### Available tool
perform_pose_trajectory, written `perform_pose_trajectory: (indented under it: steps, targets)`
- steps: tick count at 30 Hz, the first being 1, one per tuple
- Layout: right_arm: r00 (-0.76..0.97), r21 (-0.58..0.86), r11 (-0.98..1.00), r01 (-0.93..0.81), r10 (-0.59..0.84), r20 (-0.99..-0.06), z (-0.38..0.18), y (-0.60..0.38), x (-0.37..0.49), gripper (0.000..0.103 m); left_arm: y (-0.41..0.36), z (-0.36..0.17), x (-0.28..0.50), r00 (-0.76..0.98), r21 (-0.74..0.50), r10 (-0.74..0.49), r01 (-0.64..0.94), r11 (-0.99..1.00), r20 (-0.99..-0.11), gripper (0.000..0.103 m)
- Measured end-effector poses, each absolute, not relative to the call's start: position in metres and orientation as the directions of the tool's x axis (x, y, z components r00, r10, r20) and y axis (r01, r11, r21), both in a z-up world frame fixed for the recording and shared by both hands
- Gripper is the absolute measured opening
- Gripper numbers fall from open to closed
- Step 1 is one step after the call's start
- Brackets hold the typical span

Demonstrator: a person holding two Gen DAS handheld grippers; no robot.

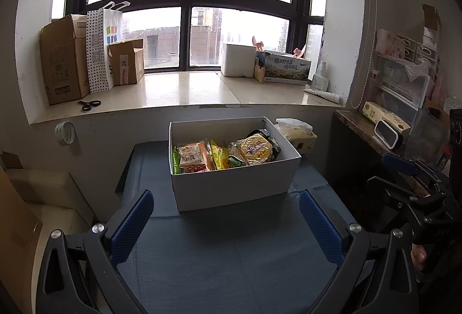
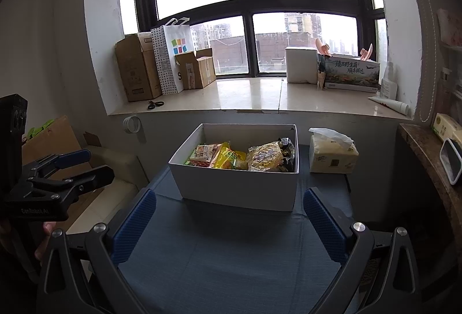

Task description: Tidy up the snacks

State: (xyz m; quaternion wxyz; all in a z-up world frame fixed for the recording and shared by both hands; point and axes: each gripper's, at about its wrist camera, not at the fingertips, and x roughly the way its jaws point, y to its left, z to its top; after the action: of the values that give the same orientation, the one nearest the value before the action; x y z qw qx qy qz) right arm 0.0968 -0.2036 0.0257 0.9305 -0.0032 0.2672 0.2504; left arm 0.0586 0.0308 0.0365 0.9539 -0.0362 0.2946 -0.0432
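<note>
A white open box (image 1: 231,187) stands at the far end of the dark blue table (image 1: 219,256); it also shows in the right wrist view (image 2: 239,189). Inside lie several snack packets: an orange one (image 1: 190,159), a yellow one (image 1: 219,158) and a round yellow noodle pack (image 1: 257,148), seen again in the right wrist view (image 2: 264,159). My left gripper (image 1: 226,227) is open and empty, held back from the box over the table. My right gripper (image 2: 229,223) is open and empty, also short of the box. Each gripper shows at the edge of the other's view.
A tissue pack (image 2: 332,158) stands right of the box. The windowsill (image 1: 184,88) behind holds cardboard boxes (image 1: 63,62), a paper bag (image 1: 101,51), scissors (image 1: 89,104), a white box (image 1: 238,59) and a bottle (image 1: 320,77). A cluttered side counter (image 1: 375,126) is at right.
</note>
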Motion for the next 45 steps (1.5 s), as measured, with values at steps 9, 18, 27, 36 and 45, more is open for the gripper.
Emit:
perform_pose_trajectory:
  steps: [9, 18, 27, 36, 45]
  targets:
    - [0.734, 0.133, 0.877, -0.462, 0.463, -0.497, 0.0263, -0.2044, 0.0970, 0.103, 0.0295, 0.0367, 0.0572, 0.823, -0.091, -0.102, 0.061, 0.994, -0.559, 0.103]
    - [0.730, 0.132, 0.874, -0.468, 0.466, -0.500, 0.0255, -0.2032, 0.0966, 0.103, 0.0288, 0.0348, 0.0567, 0.819, -0.090, -0.103, 0.063, 0.994, -0.564, 0.103]
    - [0.730, 0.132, 0.873, -0.469, 0.467, -0.498, 0.0252, -0.2036, 0.0963, 0.103, 0.0289, 0.0346, 0.0566, 0.818, -0.090, -0.106, 0.066, 0.994, -0.565, 0.103]
    - [0.731, 0.125, 0.872, -0.473, 0.468, -0.497, 0.0253, -0.2035, 0.0942, 0.103, 0.0298, 0.0343, 0.0558, 0.817, -0.091, -0.106, 0.066, 0.994, -0.567, 0.103]
    - [0.733, 0.126, 0.873, -0.471, 0.467, -0.494, 0.0260, -0.2049, 0.0946, 0.103, 0.0295, 0.0347, 0.0556, 0.816, -0.092, -0.110, 0.070, 0.993, -0.567, 0.103]
